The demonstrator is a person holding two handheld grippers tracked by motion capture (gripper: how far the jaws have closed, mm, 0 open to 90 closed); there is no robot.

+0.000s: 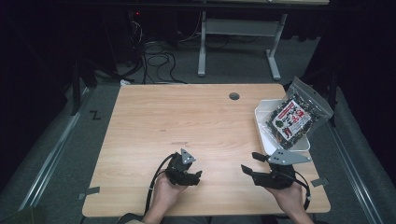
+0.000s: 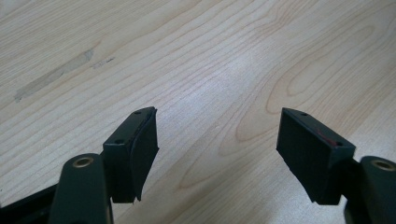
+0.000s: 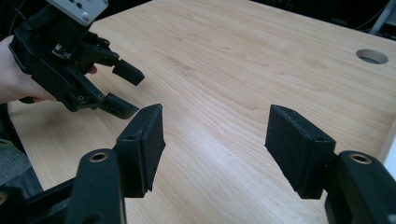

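I see the snack bag [image 1: 293,117] lying tilted in the white tray [image 1: 264,135] at the right edge of the table [image 1: 187,121]. Its top end sticks out past the tray's far rim and over the table edge. The bag is clear plastic with a dark printed label carrying red marks; its contents look dark, but I cannot make them out. The tray holds this 1 bag; I cannot tell whether anything lies under it.

The right gripper [image 1: 249,163] sits just in front of the tray's near corner, near the bag but not touching it. Its jaws point left across the table, away from the bag. In the right gripper view the 2 jaws stand wide apart with bare wood between them, so I record the right gripper [image 3: 215,135] as spread and holding nothing.

The left gripper [image 1: 195,178] is at the front middle of the table, well apart from the bag and tray. Its jaws point right, toward the other gripper. In the left gripper view the left gripper [image 2: 217,140] shows both jaws parted over bare wood, gripping nothing. The right gripper view also shows the left gripper [image 3: 125,88] with its 2 jaws parted.

A round hole [image 1: 234,96] sits in the table near the far edge, left of the tray.
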